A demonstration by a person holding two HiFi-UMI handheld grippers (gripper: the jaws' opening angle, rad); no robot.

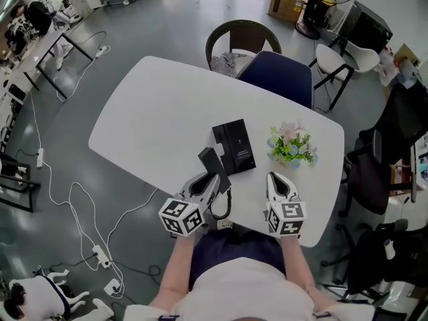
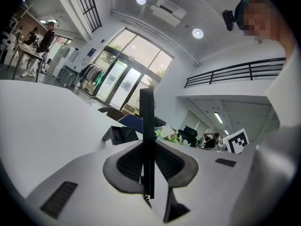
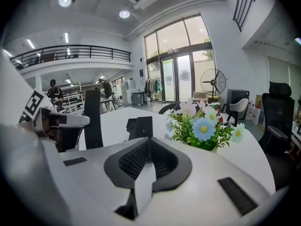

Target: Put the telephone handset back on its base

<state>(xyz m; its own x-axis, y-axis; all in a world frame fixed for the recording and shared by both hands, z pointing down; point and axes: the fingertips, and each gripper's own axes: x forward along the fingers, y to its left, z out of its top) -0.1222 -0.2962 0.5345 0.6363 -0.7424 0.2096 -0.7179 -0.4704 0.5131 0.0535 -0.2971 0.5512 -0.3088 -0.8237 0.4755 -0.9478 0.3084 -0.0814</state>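
Looking down from the head view, we see the black telephone handset [image 1: 214, 167] held tilted above the white table [image 1: 147, 112]. It is at the near left corner of its black base [image 1: 235, 146]; we cannot tell if the two touch. Its coiled cord [image 1: 224, 204] loops below, near the table's edge. The left gripper [image 1: 212, 180] has its jaws clamped on the handset. Only the left gripper view shows it edge-on: a thin, flat black bar standing upright between the ribbed pads. The right gripper [image 3: 149, 142] view shows that gripper's jaws pressed together, holding nothing. It also shows a pot of artificial flowers [image 3: 202, 127] close ahead, right of the base.
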